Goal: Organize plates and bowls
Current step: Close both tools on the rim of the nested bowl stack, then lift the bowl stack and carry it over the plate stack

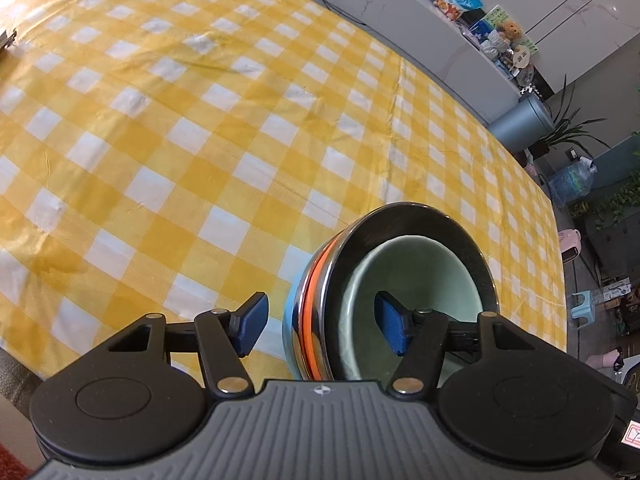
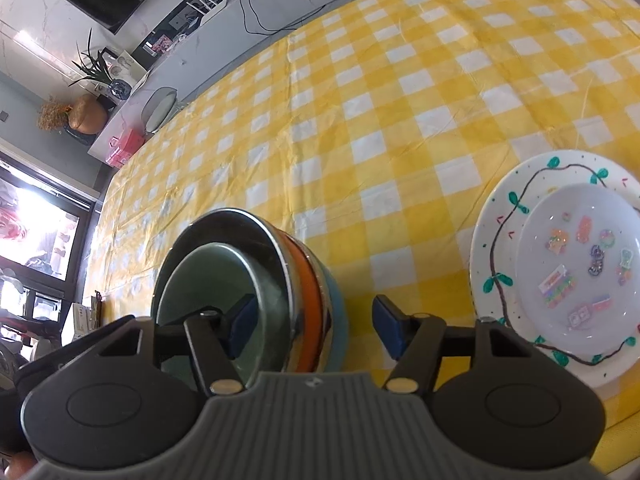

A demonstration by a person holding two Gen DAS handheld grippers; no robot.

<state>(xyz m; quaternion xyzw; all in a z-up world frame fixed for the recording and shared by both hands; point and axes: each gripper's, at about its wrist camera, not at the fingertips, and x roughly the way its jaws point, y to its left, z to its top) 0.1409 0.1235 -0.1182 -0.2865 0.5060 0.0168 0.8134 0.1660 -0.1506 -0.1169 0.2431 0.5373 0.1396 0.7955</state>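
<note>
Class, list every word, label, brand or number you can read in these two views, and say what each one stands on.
No text can be read.
Snack bags on the far counter: printed, too small to read.
Red-bordered label at the picture's right edge: cut off, unreadable.
Stickers on the small white plate: blurred, unreadable.
Mark on each gripper's grey body: a symbol, not letters.

A nest of bowls (image 1: 384,280) sits between my two pairs of jaws: a pale green bowl (image 1: 404,276) inside a shiny steel one (image 1: 460,232), then an orange rim (image 1: 312,304) and a light blue bowl (image 1: 290,320) outermost. The stack's wall stands between my left jaws, and likewise between my right jaws. Beyond my right jaws' outer pad lies a white plate with a painted vine (image 2: 504,200), carrying a smaller plate with pastel motifs (image 2: 580,256).
</note>
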